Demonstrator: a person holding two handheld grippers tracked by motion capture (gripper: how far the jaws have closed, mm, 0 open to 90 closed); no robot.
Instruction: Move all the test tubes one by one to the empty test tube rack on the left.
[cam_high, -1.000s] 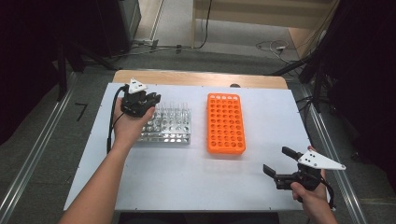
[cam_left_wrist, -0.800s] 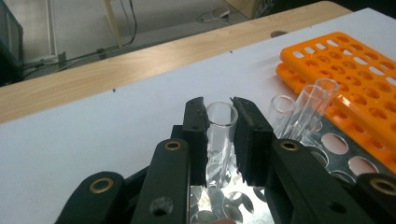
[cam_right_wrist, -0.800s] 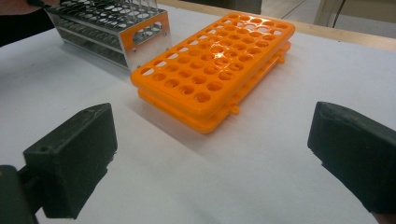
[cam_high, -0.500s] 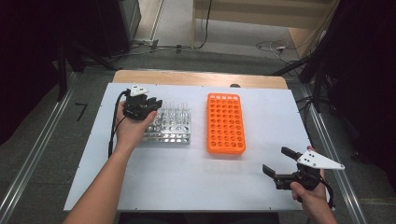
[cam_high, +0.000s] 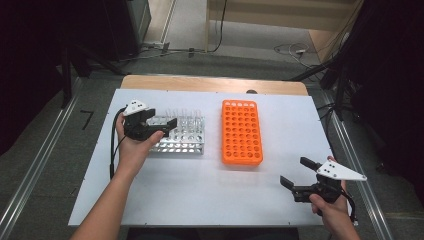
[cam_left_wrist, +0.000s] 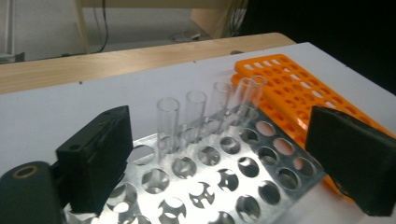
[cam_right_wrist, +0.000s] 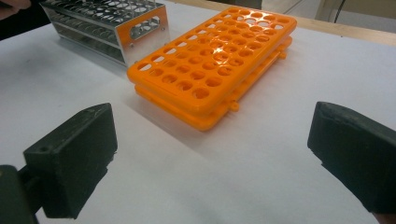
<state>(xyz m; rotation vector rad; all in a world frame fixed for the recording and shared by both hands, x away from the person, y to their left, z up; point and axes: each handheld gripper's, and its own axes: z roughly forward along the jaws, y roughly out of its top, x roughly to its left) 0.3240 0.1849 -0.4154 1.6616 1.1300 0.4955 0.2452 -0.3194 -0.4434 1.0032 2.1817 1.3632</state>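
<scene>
A metal test-tube rack (cam_high: 185, 142) stands on the left half of the white table (cam_high: 210, 192), with several clear empty tubes (cam_left_wrist: 168, 122) upright in its far row. My left gripper (cam_high: 163, 128) hovers over the rack's left end, open and holding nothing; in the left gripper view the tubes stand just beyond the left gripper (cam_left_wrist: 222, 135). An empty orange tube rack (cam_high: 242, 131) lies at the table's middle. My right gripper (cam_high: 297, 172) is open and holding nothing low over the near right of the table; in the right gripper view the orange rack (cam_right_wrist: 215, 51) lies ahead of the right gripper (cam_right_wrist: 212, 140).
A wooden strip (cam_high: 210, 84) runs along the table's far edge. Cables (cam_high: 287, 49) lie on the floor behind it. Metal rails (cam_high: 45, 150) flank the table on both sides. Bare white surface lies between the racks and the near edge.
My left gripper has drawn back toward the near side and a little left, from above the rack's far left corner. The right gripper has barely shifted.
</scene>
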